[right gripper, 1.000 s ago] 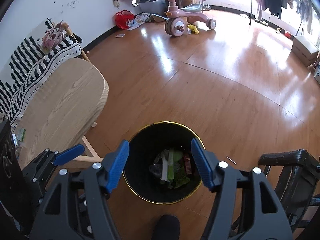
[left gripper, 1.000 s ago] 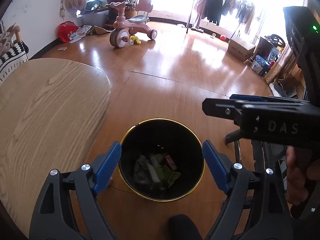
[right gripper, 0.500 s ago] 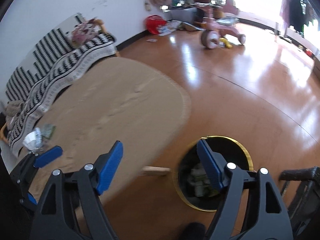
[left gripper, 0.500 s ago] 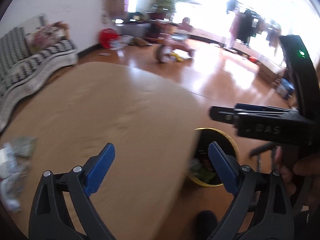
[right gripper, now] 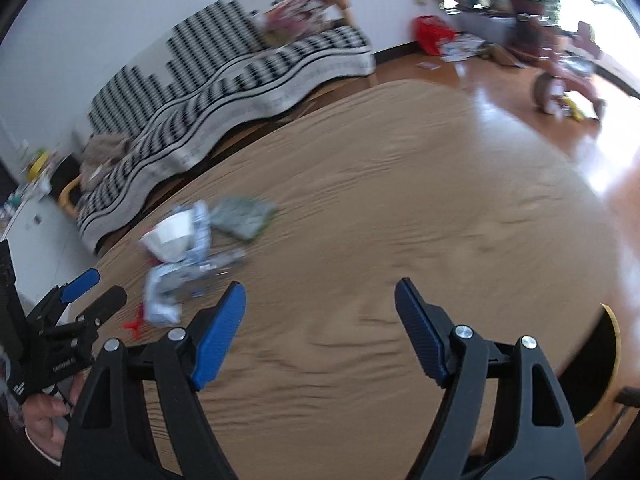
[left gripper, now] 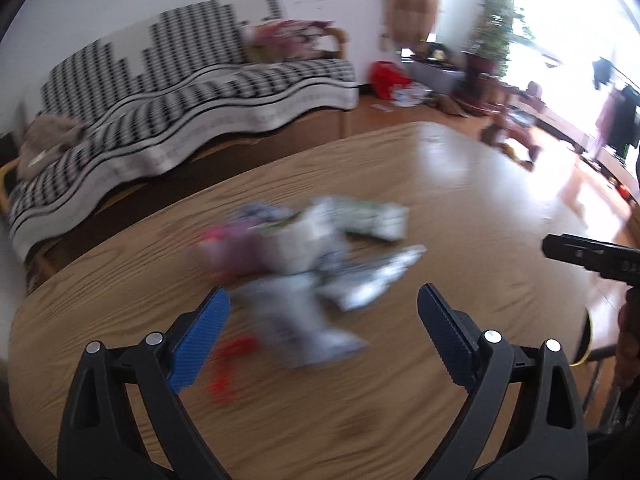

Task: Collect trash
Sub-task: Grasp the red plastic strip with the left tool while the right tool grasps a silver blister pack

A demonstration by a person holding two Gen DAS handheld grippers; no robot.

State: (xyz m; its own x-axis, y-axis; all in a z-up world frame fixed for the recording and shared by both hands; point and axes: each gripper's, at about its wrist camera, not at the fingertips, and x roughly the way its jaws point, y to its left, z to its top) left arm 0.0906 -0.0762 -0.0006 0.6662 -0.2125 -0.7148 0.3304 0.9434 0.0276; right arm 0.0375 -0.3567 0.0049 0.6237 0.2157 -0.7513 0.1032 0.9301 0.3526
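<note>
Wrappers (left gripper: pixel 320 256): blurred, uncountable | left hand-held gripper (left gripper: pixel 324 336): agape, empty | right hand-held gripper (right gripper: pixel 320 336): agape, empty

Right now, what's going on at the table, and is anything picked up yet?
A person holds a gripper in each hand over a round wooden table. Both have just been opening and carry nothing. The left gripper hangs over a pile of crumpled wrappers, with a small red scrap beside it. The right gripper points at bare wood, with the pile off to its left. The gold-rimmed bin sits past the table's edge. The views are blurred.
</note>
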